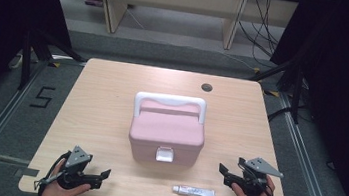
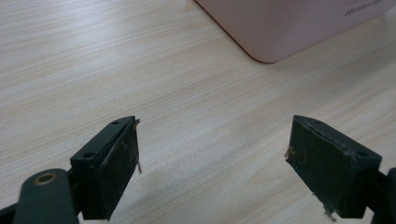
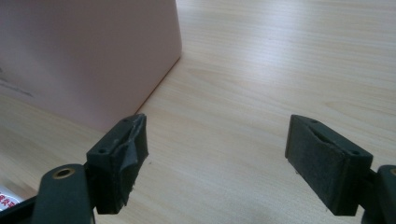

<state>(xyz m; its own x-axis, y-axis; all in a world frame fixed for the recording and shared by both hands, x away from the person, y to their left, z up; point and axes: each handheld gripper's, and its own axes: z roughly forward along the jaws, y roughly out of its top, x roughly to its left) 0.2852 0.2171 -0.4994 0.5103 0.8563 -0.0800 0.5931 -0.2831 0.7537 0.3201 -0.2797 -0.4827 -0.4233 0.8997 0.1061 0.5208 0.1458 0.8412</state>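
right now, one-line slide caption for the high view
Closed pink box mid-table, small tube in front, open left gripper and right gripper flanking, both empty.

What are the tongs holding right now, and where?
Nothing: left tongs and right tongs are open, apart from the pink box and tube.

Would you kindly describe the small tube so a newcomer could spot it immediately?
On the wooden table, find the pink box at its middle. Just in front of it, toward the near edge, lies the tube, flat, white and slim, the one loose item beside the box.
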